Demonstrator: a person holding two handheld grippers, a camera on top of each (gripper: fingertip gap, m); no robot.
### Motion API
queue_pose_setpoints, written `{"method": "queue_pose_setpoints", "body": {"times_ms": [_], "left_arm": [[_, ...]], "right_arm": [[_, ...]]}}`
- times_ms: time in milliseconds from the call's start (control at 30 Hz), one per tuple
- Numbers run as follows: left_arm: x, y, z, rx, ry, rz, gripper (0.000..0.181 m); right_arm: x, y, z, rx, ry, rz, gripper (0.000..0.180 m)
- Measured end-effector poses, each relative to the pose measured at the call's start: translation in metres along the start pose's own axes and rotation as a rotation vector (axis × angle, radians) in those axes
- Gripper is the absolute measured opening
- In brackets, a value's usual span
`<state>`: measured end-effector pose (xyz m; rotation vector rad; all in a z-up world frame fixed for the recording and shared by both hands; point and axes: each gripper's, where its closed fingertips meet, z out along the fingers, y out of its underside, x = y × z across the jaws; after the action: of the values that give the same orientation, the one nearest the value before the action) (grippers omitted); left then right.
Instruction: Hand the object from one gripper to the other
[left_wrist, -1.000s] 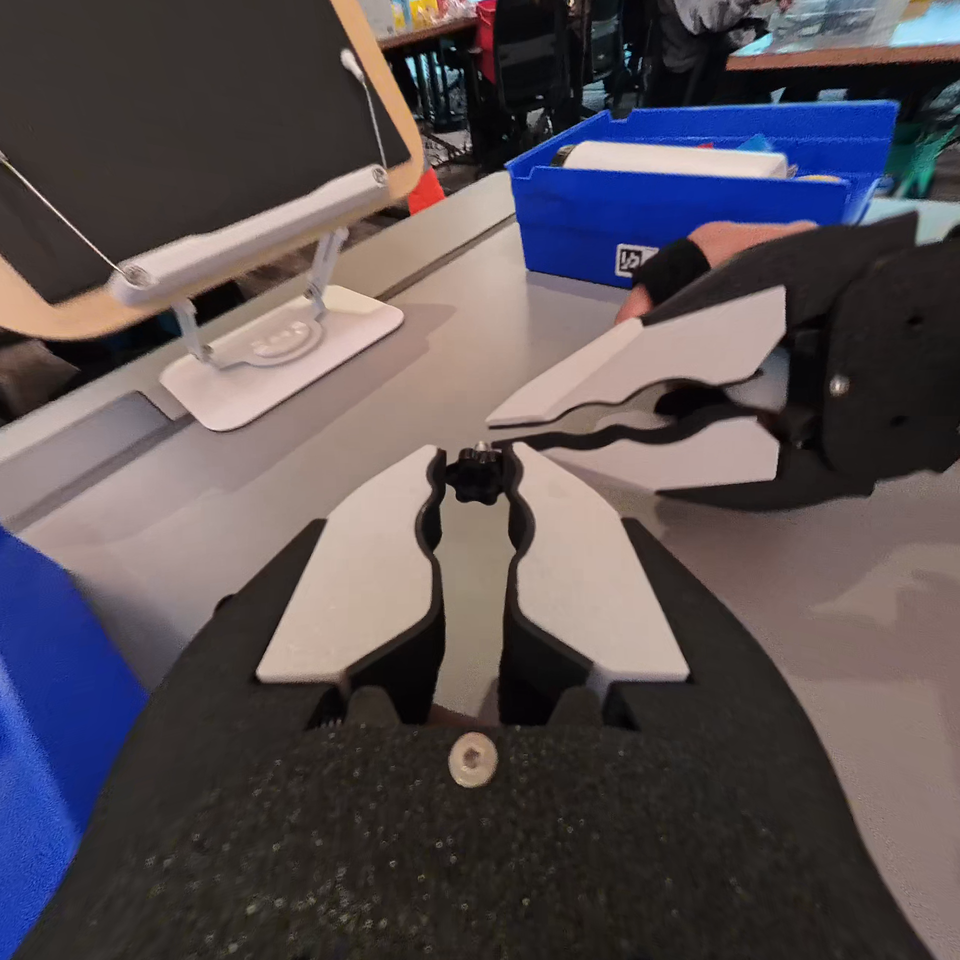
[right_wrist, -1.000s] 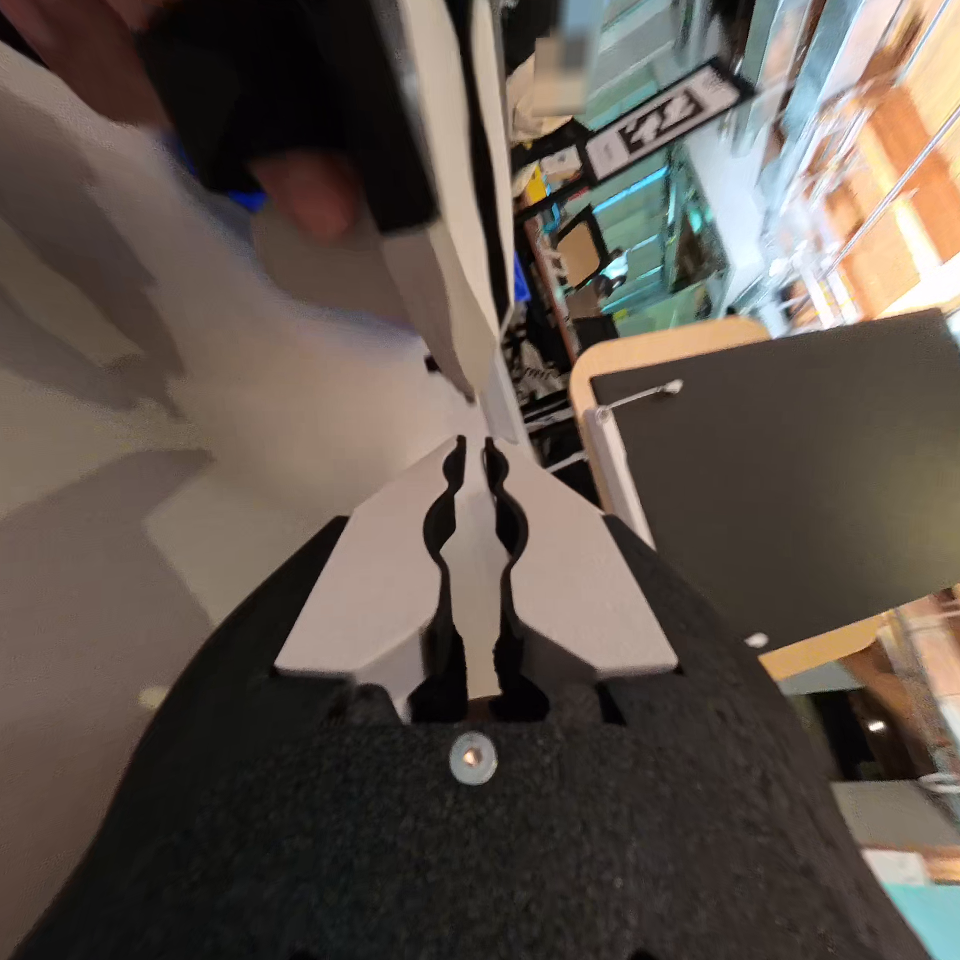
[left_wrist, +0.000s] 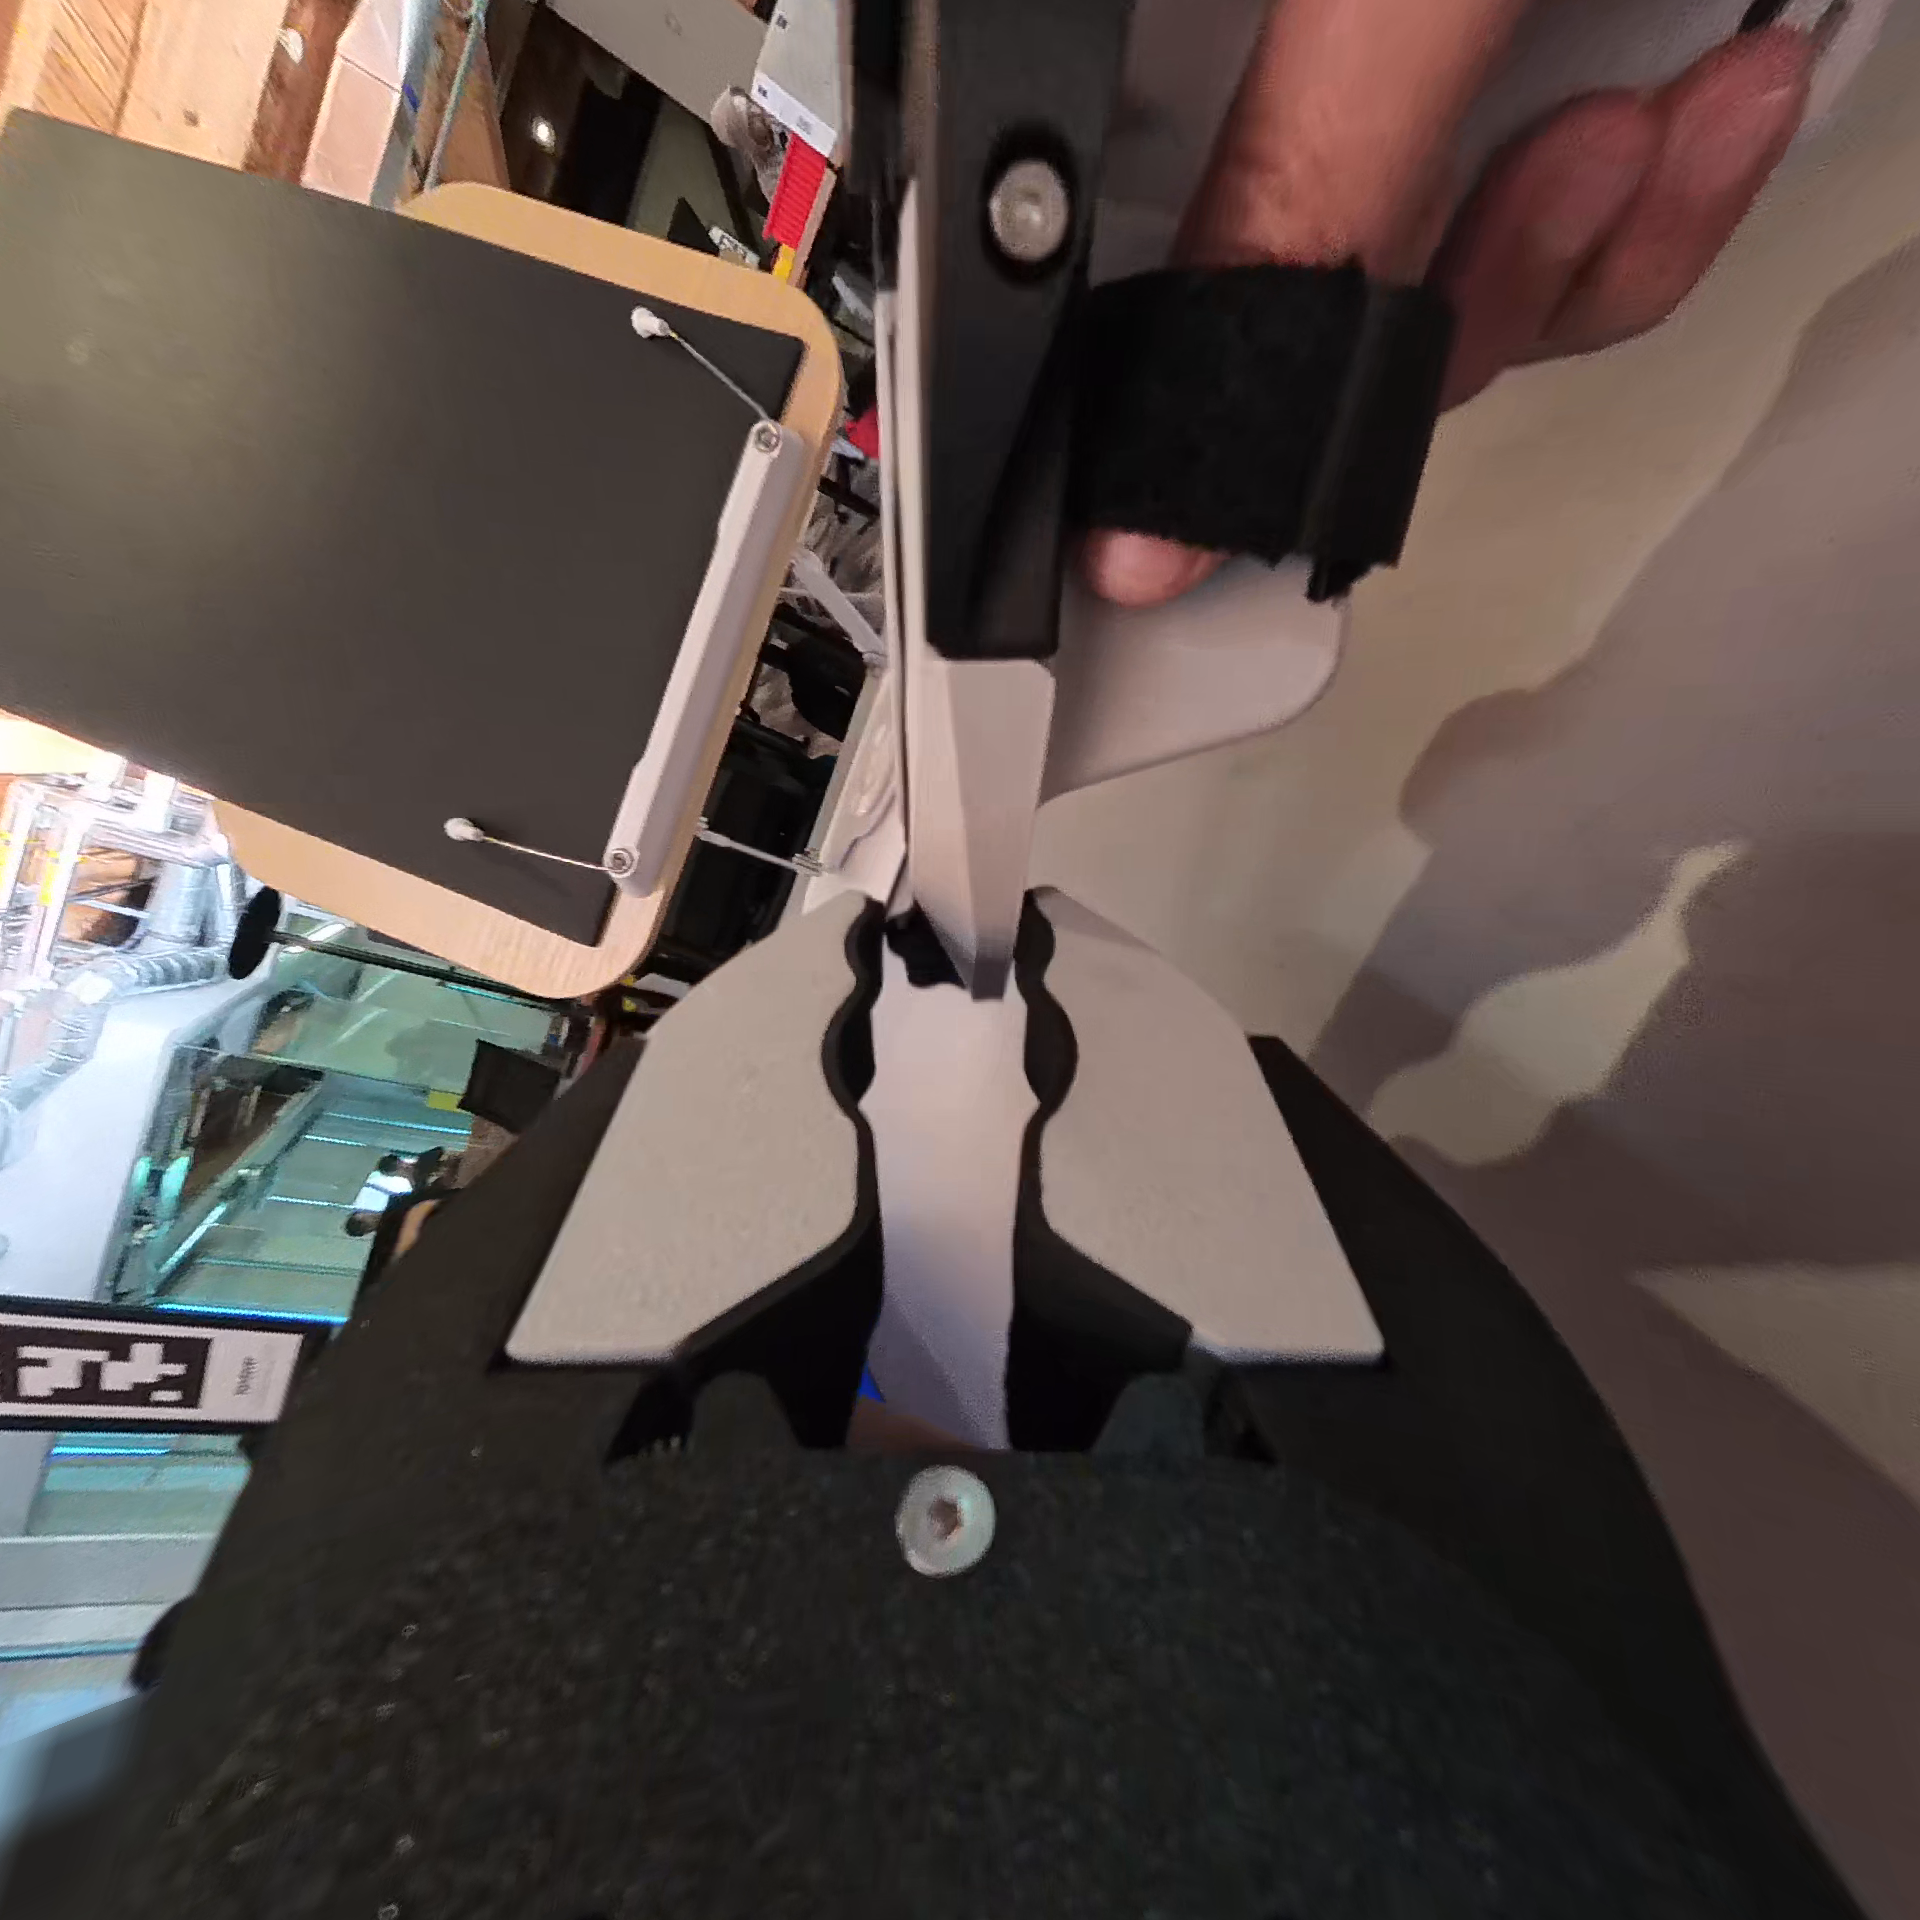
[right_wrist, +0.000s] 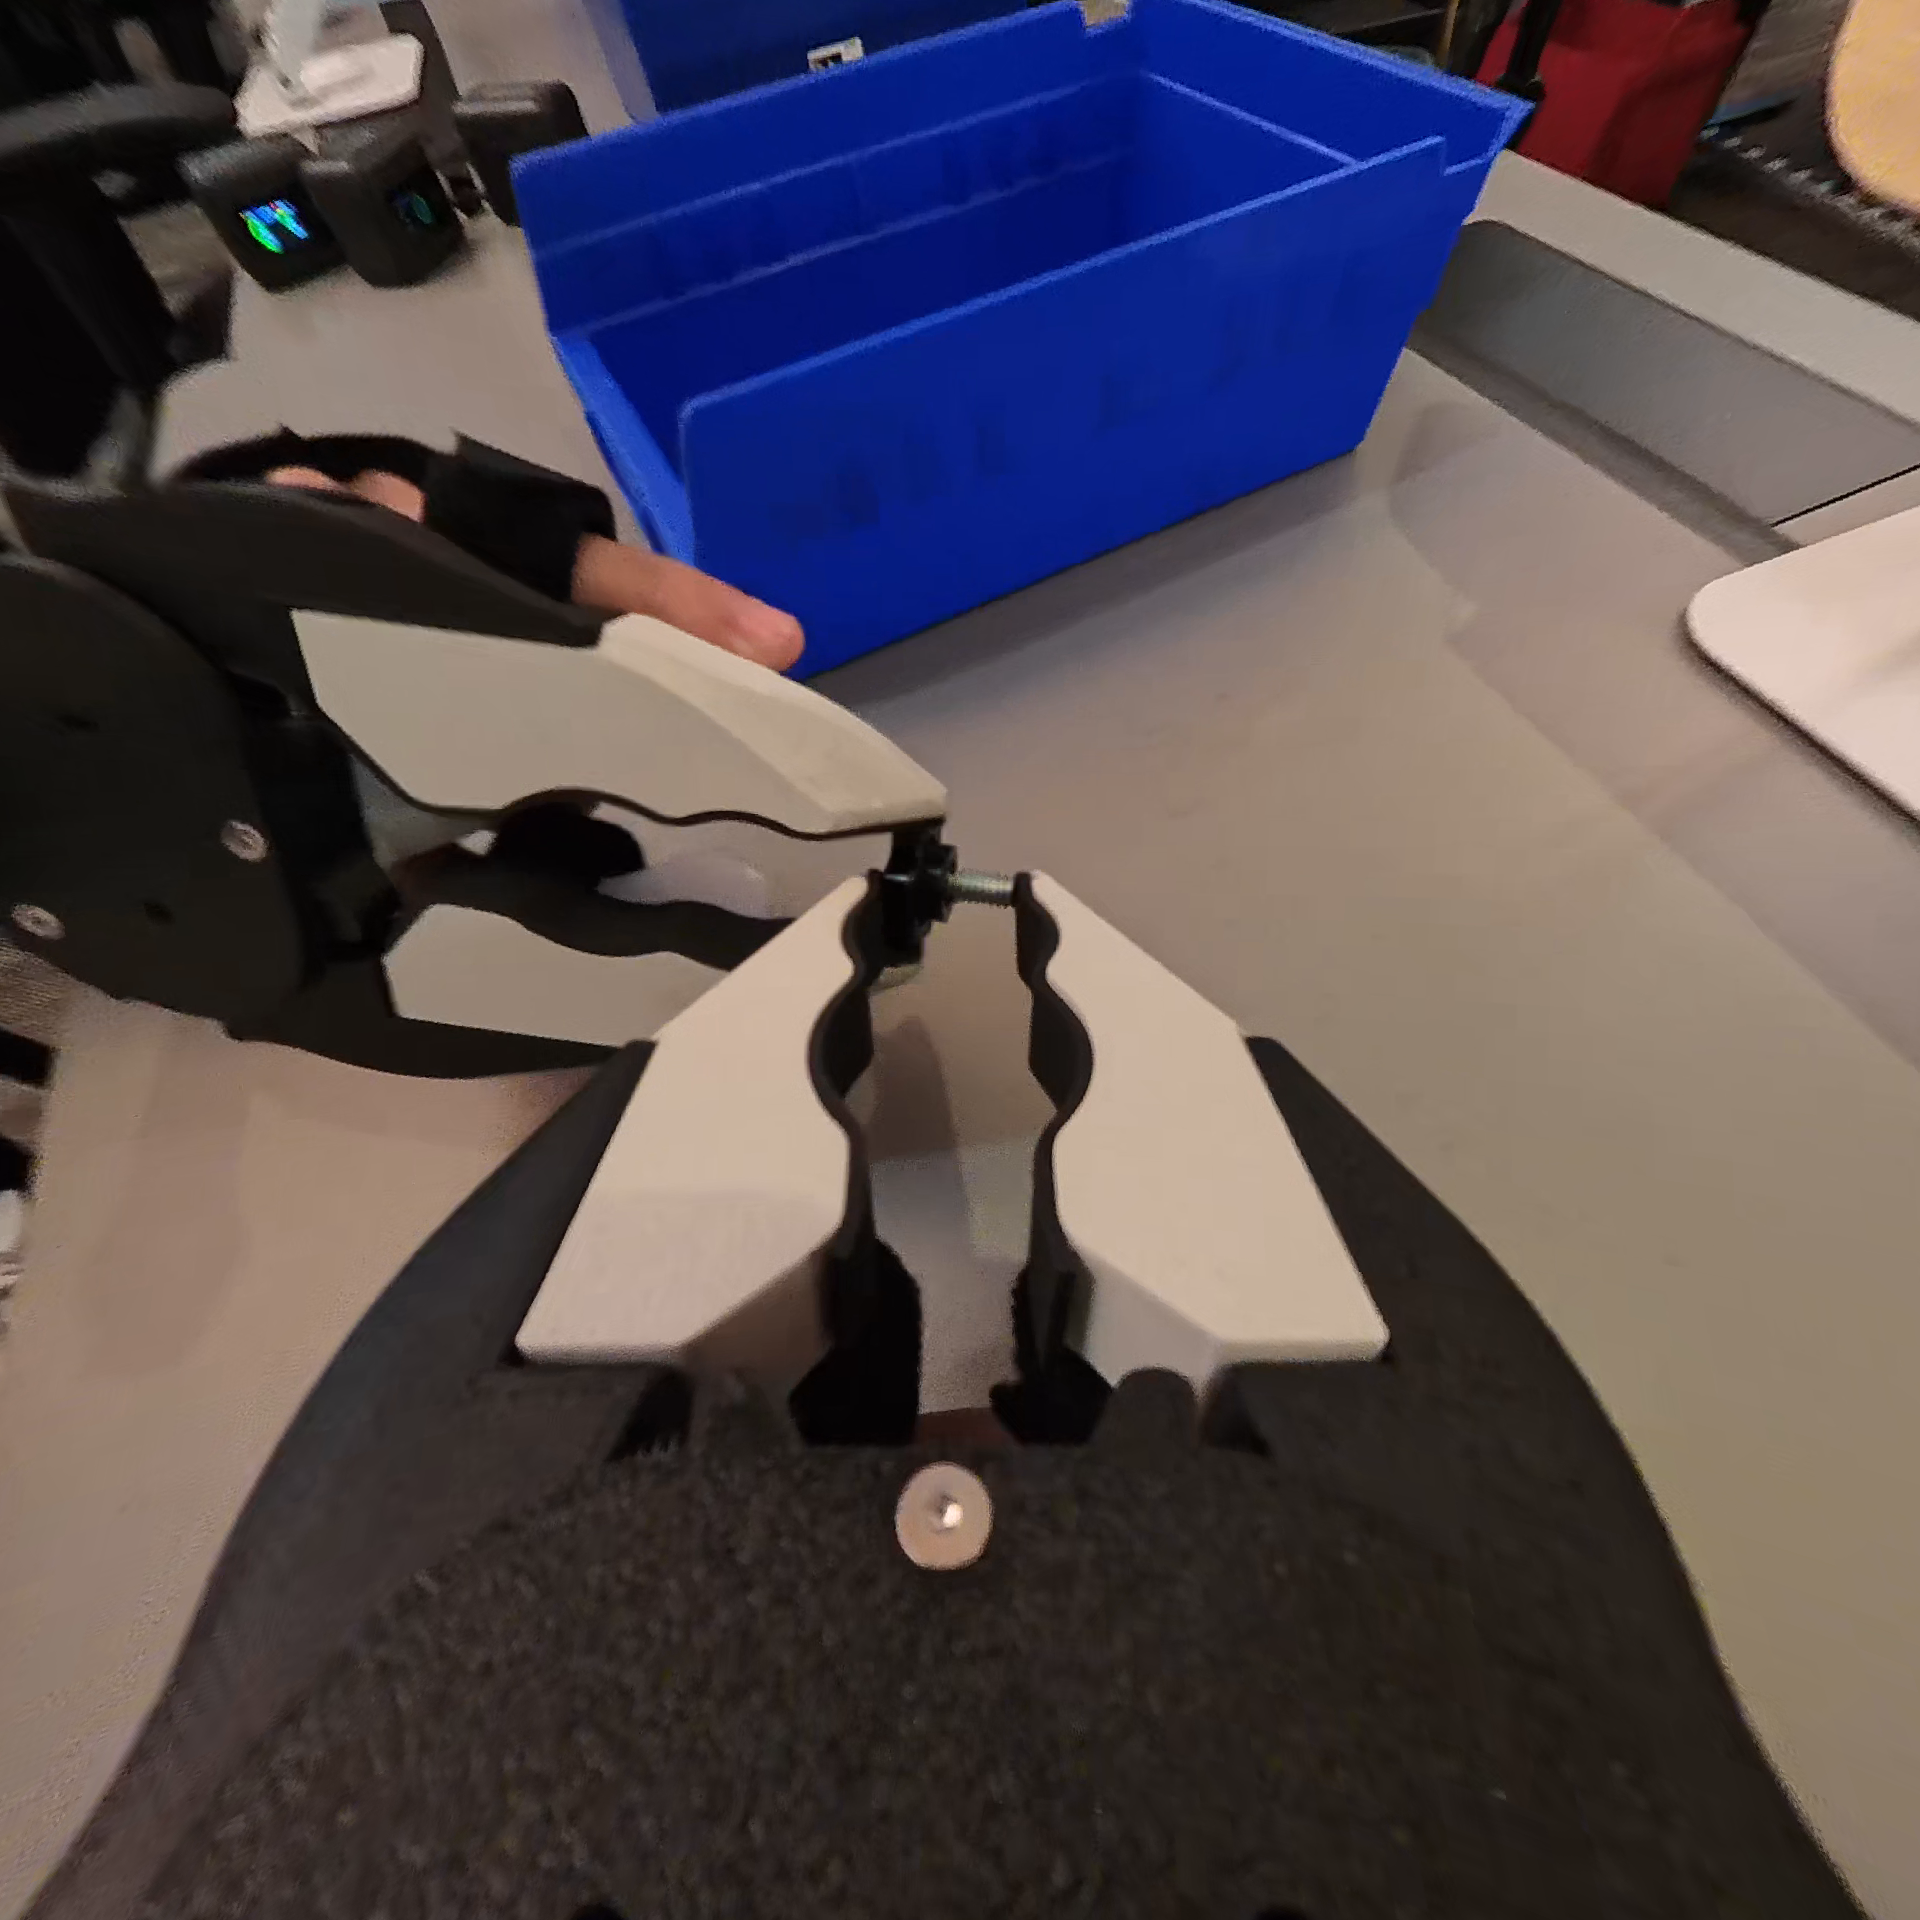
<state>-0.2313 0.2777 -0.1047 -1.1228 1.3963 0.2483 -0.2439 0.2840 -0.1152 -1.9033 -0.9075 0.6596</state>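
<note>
The object is a small black star knob (right_wrist: 909, 883) with a short silver threaded stud (right_wrist: 977, 883). My left gripper (right_wrist: 914, 883) comes in from the left, rolled on its side, and is shut on the knob's head. My right gripper (right_wrist: 943, 894) brackets the knob end to end: one pad is against the head, the other against the stud's tip. In the left wrist view, my left gripper (left_wrist: 951, 935) has the knob (left_wrist: 914, 951) at its tips. It is mostly hidden behind the right gripper (left_wrist: 940, 951), which reaches down from above.
A blue bin (right_wrist: 1039, 416) stands on the grey table (right_wrist: 1351, 935) just behind the grippers. A white stand base (right_wrist: 1829, 644) lies at the right edge and carries a black board (left_wrist: 364, 520). Small black devices (right_wrist: 281, 229) sit far back left. A hand (left_wrist: 1455, 156) holds the right gripper. Left and right tips are no more than a few centimetres apart.
My left gripper has rolled onto its side, still holding the knob. My right gripper, shut and apart before, has turned level, opened and come around the knob.
</note>
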Motion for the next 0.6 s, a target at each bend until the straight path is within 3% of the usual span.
{"method": "queue_pose_setpoints", "body": {"times_ms": [133, 267, 433, 600], "left_arm": [[0.004, 0.002, -0.001, 0.028, 0.104, -0.167, 0.026], [0.003, -0.008, -0.011, 0.147, 0.306, -0.466, 0.025], [-0.014, -0.028, -0.036, 0.383, 0.371, -0.579, 0.043], [-0.025, -0.03, -0.036, 0.385, 0.283, -0.553, 0.04]], "right_arm": [[0.009, 0.005, -0.004, -0.021, 0.045, -0.073, 0.024], [0.006, 0.0, -0.011, 0.047, -0.09, 0.074, 0.024], [-0.005, -0.019, -0.033, 0.187, -0.468, 0.526, 0.024], [-0.023, -0.037, -0.05, 0.237, -0.911, 0.988, 0.024]]}}
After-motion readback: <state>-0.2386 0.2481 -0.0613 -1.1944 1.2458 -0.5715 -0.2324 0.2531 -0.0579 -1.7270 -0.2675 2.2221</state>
